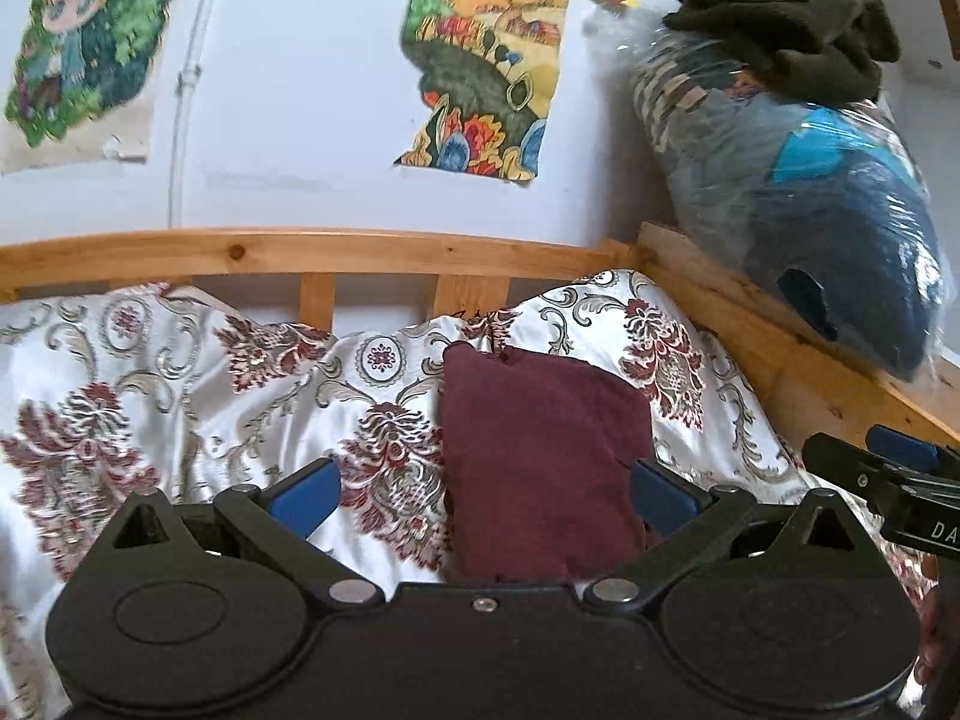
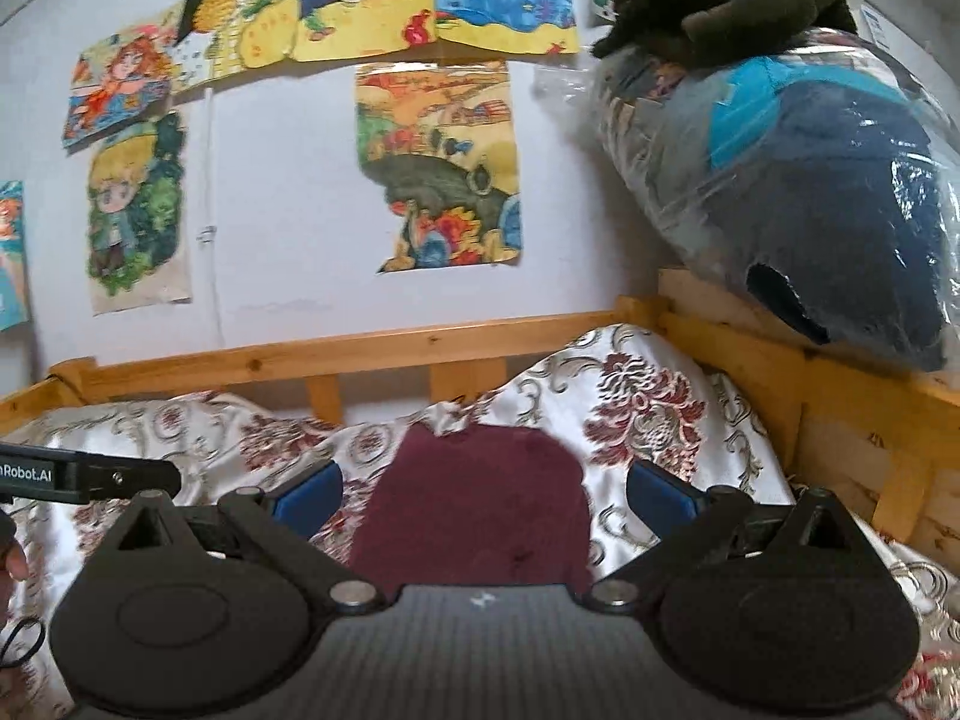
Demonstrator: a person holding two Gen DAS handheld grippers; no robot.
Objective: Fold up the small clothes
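A small maroon garment (image 1: 540, 456) lies folded flat on the patterned bedspread (image 1: 180, 396), near the wooden headboard. My left gripper (image 1: 483, 495) is open above the bed, its blue pads on either side of the garment's near part, holding nothing. In the right wrist view the same maroon garment (image 2: 474, 510) lies straight ahead between the pads of my open, empty right gripper (image 2: 483, 495). The right gripper also shows at the right edge of the left wrist view (image 1: 888, 474). The left gripper shows at the left edge of the right wrist view (image 2: 90, 474).
A wooden bed rail (image 1: 300, 252) runs along the far side and down the right (image 2: 840, 396). A clear plastic bag of clothes (image 1: 810, 192) sits on the right rail with a dark green garment (image 1: 792, 24) on top. Children's drawings (image 2: 444, 168) hang on the wall.
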